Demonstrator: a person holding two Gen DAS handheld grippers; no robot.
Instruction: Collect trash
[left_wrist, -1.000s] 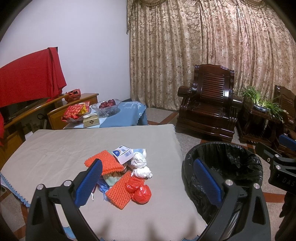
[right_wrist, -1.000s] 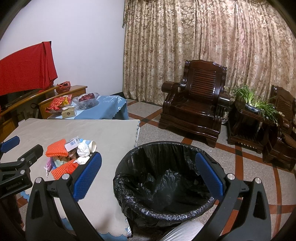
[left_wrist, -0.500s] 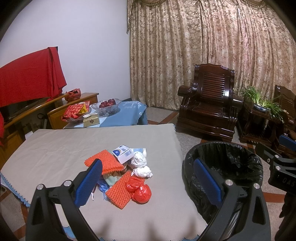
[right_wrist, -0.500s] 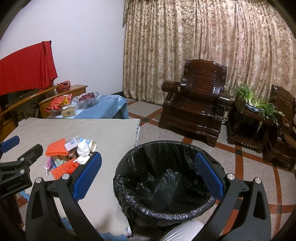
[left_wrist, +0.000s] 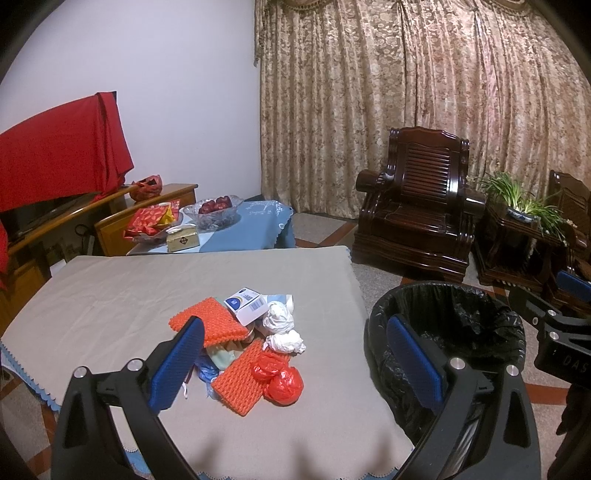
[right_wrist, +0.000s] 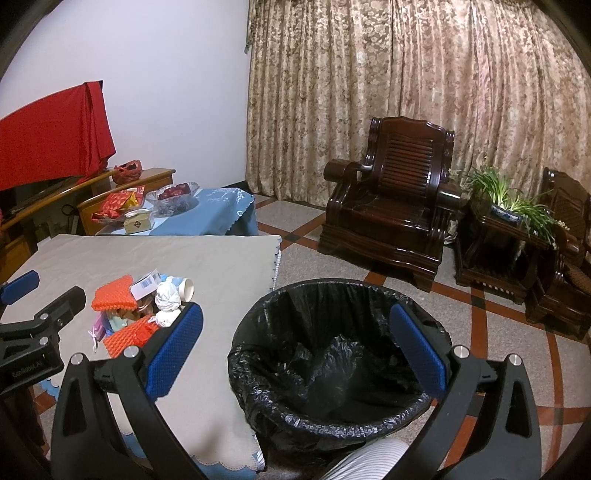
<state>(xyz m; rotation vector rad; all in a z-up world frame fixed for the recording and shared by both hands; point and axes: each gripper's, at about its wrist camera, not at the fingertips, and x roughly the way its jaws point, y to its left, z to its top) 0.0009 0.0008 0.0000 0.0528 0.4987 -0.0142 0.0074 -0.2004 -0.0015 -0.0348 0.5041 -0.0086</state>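
Black plastic lines the trash bin that fills the lower centre of your right wrist view; nothing but the crumpled liner shows inside it. Your right gripper hangs over it with fingers spread wide and nothing between them. Your left gripper is just as wide and empty above the grey tablecloth, where the trash pile sits at mid-frame, beside the bin's left side. In that pile you have two orange ridged pads, white crumpled tissues, a red plastic bag and a small white box with a blue logo and a barcode, too small to read. Farther back, upper left, a glass bowl holds dark red fruit. "DAS" shows on the right gripper's body at the left view's right edge.
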